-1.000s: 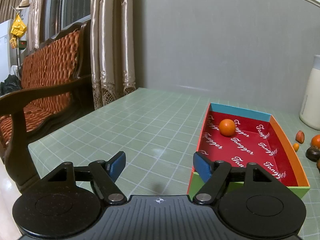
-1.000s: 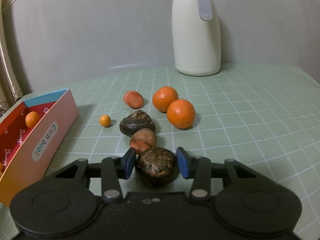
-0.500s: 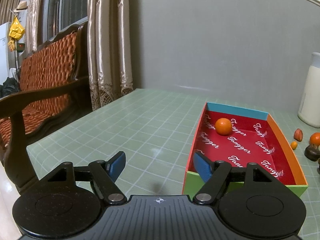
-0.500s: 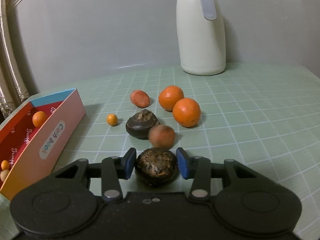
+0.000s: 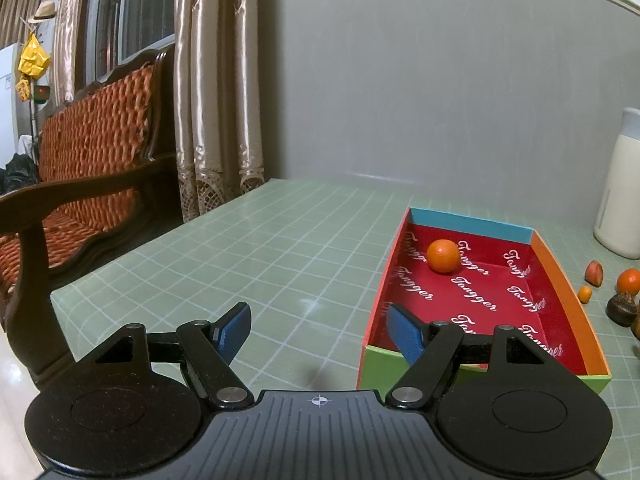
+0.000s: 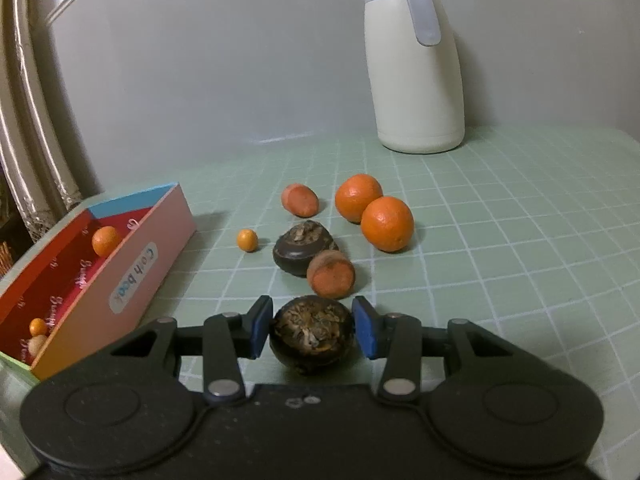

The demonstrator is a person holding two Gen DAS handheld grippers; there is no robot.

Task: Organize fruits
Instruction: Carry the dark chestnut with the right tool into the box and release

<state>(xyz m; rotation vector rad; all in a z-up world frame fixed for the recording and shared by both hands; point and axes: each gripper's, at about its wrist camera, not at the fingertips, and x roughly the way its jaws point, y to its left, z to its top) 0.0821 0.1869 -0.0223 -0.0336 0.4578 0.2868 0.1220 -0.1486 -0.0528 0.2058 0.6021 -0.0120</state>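
My right gripper (image 6: 312, 330) is shut on a dark brown round fruit (image 6: 312, 336), its blue pads pressed on both sides. Just beyond lie a cut orange-brown piece (image 6: 331, 276), a second dark fruit (image 6: 298, 250), a small kumquat (image 6: 247, 240), another reddish piece (image 6: 300, 200) and two oranges (image 6: 358, 198) (image 6: 387, 223). The colourful box (image 6: 160, 232) stands to the left with an orange (image 6: 106, 241) and small fruits (image 6: 38, 326) inside. My left gripper (image 5: 318, 330) hangs open with nothing in it, beside the box's near left corner (image 5: 370, 364); the orange (image 5: 443, 255) rests at the far end.
A white thermos jug (image 6: 416, 60) stands at the back of the green checked table (image 5: 248, 264). A wooden bench with an orange cushion (image 5: 88, 152) and curtains (image 5: 216, 100) lie past the table's left edge. A grey wall closes the far side.
The cut orange-brown piece rolled right from in front of the held dark fruit and now shows its cut face. My right gripper keeps its grip and tilted slightly. The left gripper barely moved.
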